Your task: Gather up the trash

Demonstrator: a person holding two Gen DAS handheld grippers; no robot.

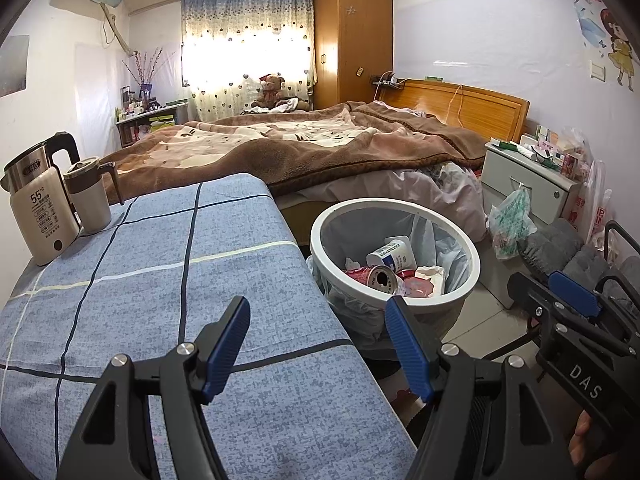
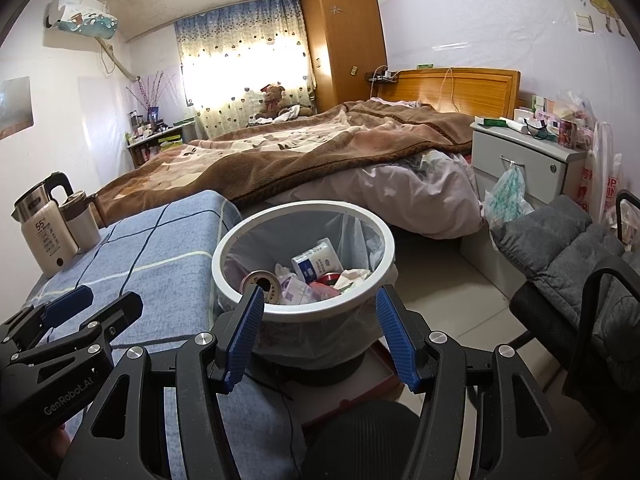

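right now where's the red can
The red can lies on its side in the white bin, open end up, left of the white cup, beside the blue-clothed table.

Bin [image 2: 256, 236] sits on the floor just right of the tabletop [image 1: 160, 280], and inside it lie a can [image 1: 378, 278], a bottle [image 1: 394, 254] and crumpled paper [image 1: 432, 276]. On the tabletop's far left corner stands a kettle [image 1: 38, 208] with a mug [image 1: 86, 196] right beside it. Behind both tabletop and bin stretches the bed [image 1: 300, 148], headboard to the right. Right of the bed, a nightstand [image 1: 528, 172] with a bag [image 1: 512, 220] hanging off its front. Wardrobe [image 1: 352, 36] in the far corner, left of the headboard
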